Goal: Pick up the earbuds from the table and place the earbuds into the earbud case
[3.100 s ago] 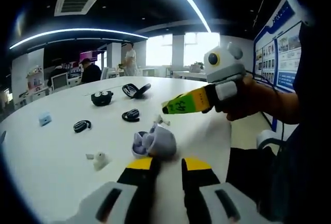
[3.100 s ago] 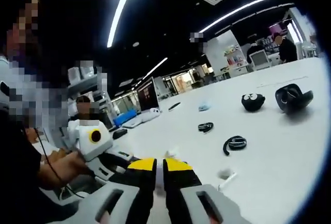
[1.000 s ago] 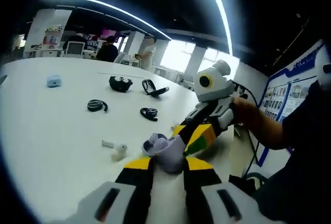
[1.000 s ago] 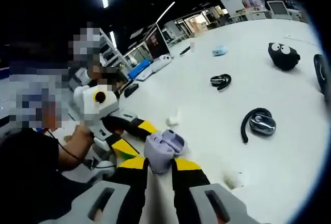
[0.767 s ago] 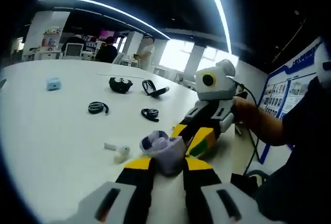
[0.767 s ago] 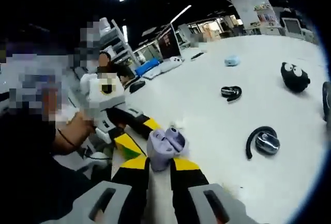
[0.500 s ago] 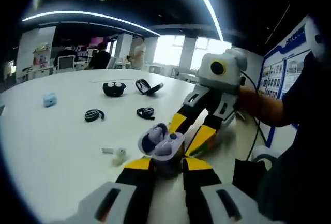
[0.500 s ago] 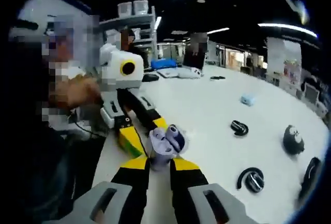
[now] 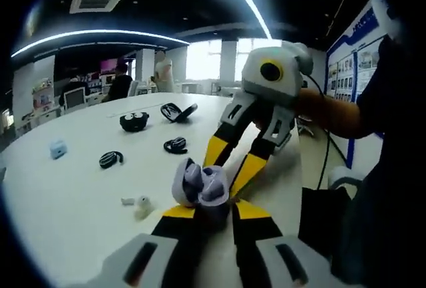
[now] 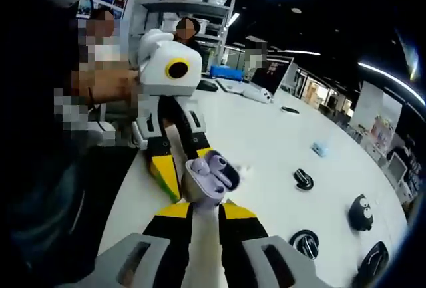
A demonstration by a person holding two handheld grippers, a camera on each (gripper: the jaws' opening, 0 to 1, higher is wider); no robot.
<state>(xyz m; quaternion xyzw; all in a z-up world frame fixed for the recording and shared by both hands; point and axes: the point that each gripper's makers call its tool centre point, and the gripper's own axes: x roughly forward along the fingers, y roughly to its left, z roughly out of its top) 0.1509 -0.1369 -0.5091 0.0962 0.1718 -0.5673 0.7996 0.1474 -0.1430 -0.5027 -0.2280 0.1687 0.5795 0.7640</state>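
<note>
A black googly-eyed toy [image 9: 134, 121] and small blue box [image 9: 58, 149] rest on the white table [image 9: 66, 195].

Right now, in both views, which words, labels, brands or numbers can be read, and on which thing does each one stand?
No text can be read in these pictures.
Blue-and-white wall poster board: it carries rows of small print and photos, too small and blurred to read.
Open lilac plastic earbud case: no visible label.
Yellow-and-black tool reaching in from the other hand: no legible marking.
</note>
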